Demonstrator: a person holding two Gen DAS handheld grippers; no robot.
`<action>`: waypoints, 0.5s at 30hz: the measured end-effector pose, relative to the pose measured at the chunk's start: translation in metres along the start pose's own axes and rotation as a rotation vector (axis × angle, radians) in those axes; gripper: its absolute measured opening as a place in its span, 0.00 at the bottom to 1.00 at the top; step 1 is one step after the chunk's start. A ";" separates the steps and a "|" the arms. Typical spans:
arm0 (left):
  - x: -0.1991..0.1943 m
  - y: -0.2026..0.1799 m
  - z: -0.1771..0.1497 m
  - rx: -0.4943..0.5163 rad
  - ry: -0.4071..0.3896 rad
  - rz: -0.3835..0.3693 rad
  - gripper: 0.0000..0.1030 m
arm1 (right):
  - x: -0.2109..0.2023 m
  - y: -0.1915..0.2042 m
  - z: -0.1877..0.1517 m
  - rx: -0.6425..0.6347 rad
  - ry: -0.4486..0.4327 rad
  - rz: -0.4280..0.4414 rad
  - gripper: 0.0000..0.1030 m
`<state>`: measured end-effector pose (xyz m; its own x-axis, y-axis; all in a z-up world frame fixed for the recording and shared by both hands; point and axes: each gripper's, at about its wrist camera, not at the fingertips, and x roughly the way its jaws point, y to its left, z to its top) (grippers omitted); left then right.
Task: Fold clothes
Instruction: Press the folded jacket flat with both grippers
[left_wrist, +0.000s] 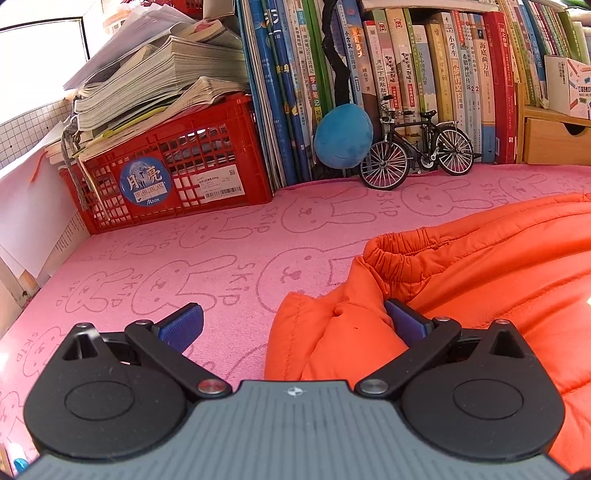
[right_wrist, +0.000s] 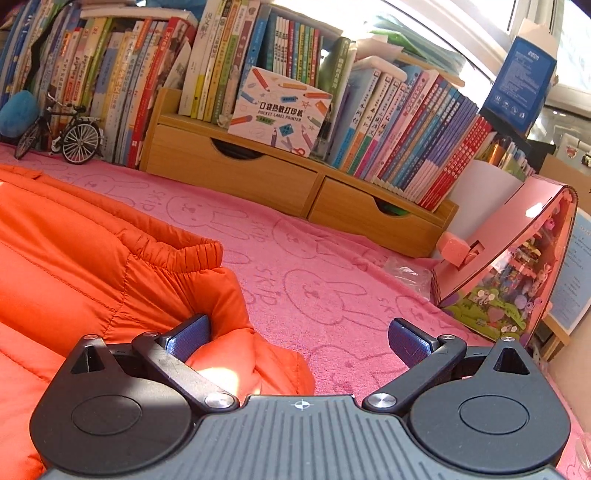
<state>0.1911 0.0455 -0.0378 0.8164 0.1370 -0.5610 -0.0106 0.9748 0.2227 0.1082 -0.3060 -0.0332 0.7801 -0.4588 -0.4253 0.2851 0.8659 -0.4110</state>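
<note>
An orange padded jacket (left_wrist: 480, 266) lies on the pink bunny-print cloth (left_wrist: 184, 258). Its left sleeve, with an elastic cuff (left_wrist: 402, 247), lies by my left gripper (left_wrist: 295, 325), which is open. The gripper's right finger (left_wrist: 406, 321) presses into the orange fabric and a fold sits between the jaws. In the right wrist view the jacket (right_wrist: 74, 251) fills the left side. My right gripper (right_wrist: 299, 338) is open, its left finger (right_wrist: 192, 334) touching the sleeve end below the cuff (right_wrist: 177, 254), its right finger (right_wrist: 410, 341) over the cloth.
A red crate (left_wrist: 177, 173) of papers stands at the back left. Books, a blue plush (left_wrist: 341, 136) and a model bicycle (left_wrist: 417, 151) line the back. A wooden drawer shelf (right_wrist: 295, 184) and a pink toy box (right_wrist: 517, 258) stand at the right.
</note>
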 end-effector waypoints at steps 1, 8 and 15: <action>0.000 0.001 0.000 -0.002 0.002 -0.002 1.00 | -0.005 0.003 0.002 -0.013 -0.020 -0.020 0.97; 0.004 0.009 0.000 -0.045 0.022 -0.038 1.00 | -0.079 0.051 0.052 0.006 -0.259 0.083 0.96; 0.003 0.006 0.000 -0.031 0.016 -0.018 1.00 | -0.125 0.178 0.078 -0.152 -0.343 0.343 0.94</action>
<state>0.1938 0.0522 -0.0384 0.8072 0.1217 -0.5775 -0.0140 0.9822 0.1874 0.1049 -0.0783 0.0101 0.9600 -0.0394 -0.2772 -0.0836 0.9046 -0.4180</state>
